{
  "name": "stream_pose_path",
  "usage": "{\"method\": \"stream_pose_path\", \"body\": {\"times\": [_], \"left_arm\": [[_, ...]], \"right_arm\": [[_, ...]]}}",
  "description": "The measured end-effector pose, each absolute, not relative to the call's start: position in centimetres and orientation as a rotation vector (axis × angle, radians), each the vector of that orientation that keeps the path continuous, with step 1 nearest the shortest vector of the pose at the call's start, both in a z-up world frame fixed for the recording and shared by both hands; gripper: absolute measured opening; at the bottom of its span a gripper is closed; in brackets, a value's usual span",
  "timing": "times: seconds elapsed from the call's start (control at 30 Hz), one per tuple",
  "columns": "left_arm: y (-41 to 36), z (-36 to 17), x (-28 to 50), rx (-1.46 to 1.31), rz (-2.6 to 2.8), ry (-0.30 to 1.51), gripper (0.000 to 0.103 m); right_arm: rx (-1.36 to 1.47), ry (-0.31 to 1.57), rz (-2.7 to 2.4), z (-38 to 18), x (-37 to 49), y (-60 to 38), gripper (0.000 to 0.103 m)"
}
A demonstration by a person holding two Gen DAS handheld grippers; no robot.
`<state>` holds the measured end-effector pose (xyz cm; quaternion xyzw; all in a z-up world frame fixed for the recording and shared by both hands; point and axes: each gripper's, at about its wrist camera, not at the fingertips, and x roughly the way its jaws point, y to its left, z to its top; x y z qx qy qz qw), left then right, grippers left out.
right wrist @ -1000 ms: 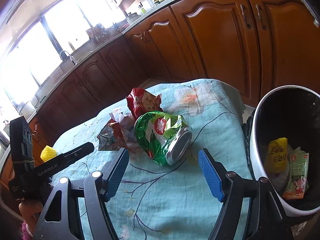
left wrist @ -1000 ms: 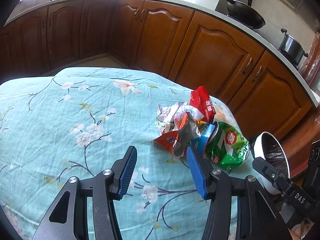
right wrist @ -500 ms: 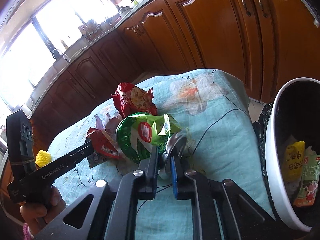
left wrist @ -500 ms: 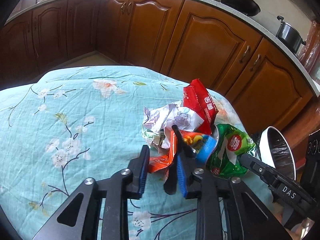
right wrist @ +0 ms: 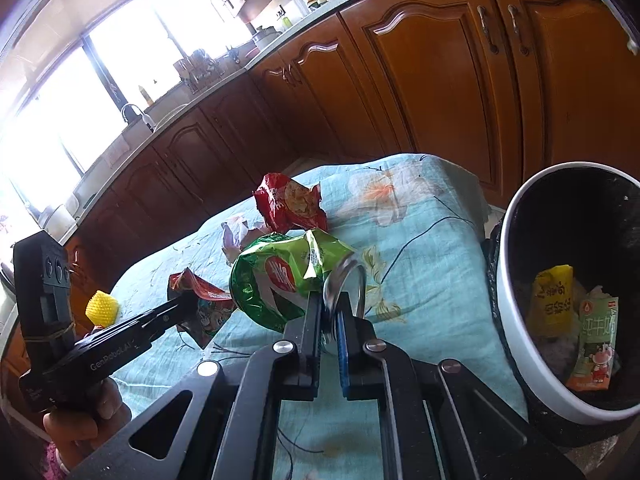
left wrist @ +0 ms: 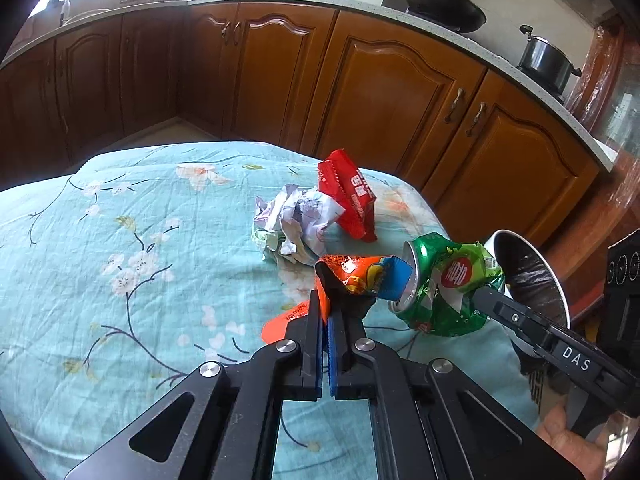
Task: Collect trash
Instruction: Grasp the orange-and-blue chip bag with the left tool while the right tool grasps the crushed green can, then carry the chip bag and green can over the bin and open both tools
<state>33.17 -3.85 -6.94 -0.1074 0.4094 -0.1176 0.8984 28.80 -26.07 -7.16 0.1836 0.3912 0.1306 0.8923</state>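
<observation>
We've got both grippers loaded: left gripper (left wrist: 325, 312) pinching the orange wrapper (left wrist: 360, 274), right gripper (right wrist: 329, 312) clamped on the crushed green can (right wrist: 280, 276), both lifted off the table (left wrist: 120, 264). The bin (right wrist: 504, 280) already holds some cartons; the paper wad (left wrist: 296, 224) and red packet (left wrist: 352, 200) are left

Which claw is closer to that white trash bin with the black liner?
The right claw, holding the crushed green can, sits beside the white trash bin. The left claw, gripping the orange snack wrapper, is farther off.
</observation>
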Motion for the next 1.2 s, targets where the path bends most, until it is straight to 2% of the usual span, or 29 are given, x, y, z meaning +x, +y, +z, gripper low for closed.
{"method": "stream_pose_path", "body": {"times": [0.63,1.2], "left_arm": [[-8.9,-3.5,26.9,-0.171,-0.374,0.822,0.000],[-15.8,-2.5,27.3,-0.108,-0.467,0.831,0.000]], "right_arm": [[0.418,0.722,0.175,-4.1,22.4,-32.0,0.007],[0.452,0.683,0.072,-3.7,19.6,-38.3,0.006]]}}
